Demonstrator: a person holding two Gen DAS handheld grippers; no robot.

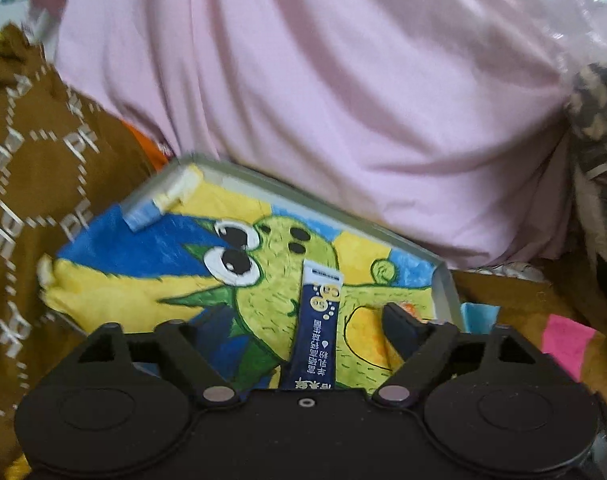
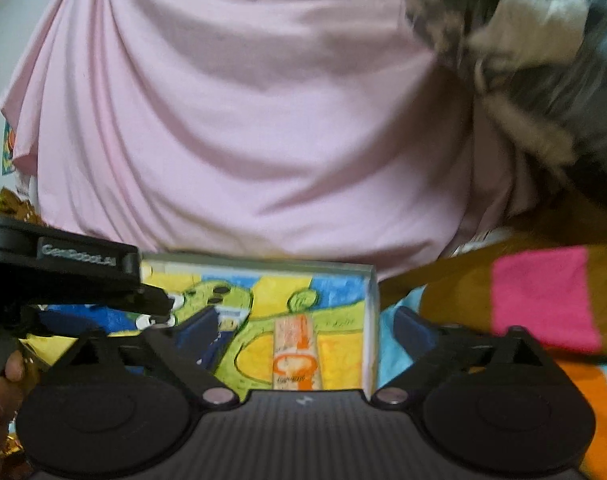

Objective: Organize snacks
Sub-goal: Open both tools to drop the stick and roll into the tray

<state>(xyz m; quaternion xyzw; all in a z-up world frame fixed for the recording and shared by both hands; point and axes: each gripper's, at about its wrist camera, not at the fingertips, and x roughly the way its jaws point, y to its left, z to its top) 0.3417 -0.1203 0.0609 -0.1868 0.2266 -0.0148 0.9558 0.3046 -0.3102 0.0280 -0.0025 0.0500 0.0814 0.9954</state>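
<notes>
Blue sachet (image 1: 314, 330) lies in painted tray (image 1: 443, 276), lower centre, betw. spread left tool (image 1: 299, 316); orange sachet (image 2: 296, 350) likewise under spread right tool (image 2: 303, 330). Risk: withdrawing fingers snag sachets, drag them out.

Soft, even indoor light fills both wrist views, with no hard shadows. Motion blur smears the pink cloth (image 1: 323, 100) and the patterned brown fabric (image 1: 35, 152). Glare whitens crinkled plastic (image 1: 575, 4) at top right. Fisheye bending darkens the corners.
</notes>
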